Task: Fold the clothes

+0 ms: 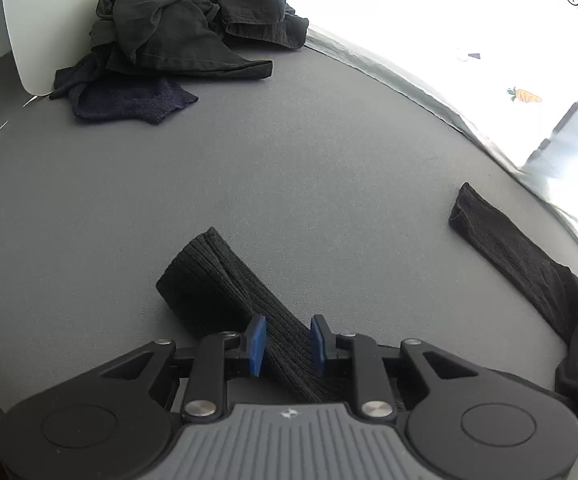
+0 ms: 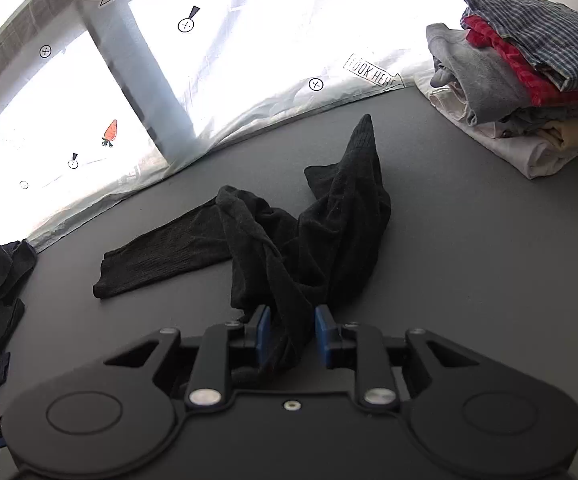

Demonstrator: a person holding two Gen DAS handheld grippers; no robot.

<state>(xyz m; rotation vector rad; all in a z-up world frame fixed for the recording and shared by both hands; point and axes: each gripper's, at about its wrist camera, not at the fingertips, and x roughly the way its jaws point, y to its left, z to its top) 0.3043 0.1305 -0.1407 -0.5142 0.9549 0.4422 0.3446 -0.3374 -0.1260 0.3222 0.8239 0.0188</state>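
Grey table (image 1: pixel 289 160) takes most of view. Dark unfolded heap (image 1: pixel 185 28) far back left, folded stack (image 2: pixel 529 80) far right. Black socks (image 2: pixel 309 232) mid-table. Left gripper (image 1: pixel 287 344), right gripper (image 2: pixel 291 334): jaws spread, sock fabric loose between blue pads, not pinched.

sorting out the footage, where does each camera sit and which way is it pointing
Left wrist: sits on the left claw, looking down its fingers across the grey table to a dark clothes heap; only its blue pads straddling a black sock show.
Right wrist: sits on the right claw, facing the bright window and folded stack; blue pads straddle black socks.
Shared: table, black socks, dark heap.
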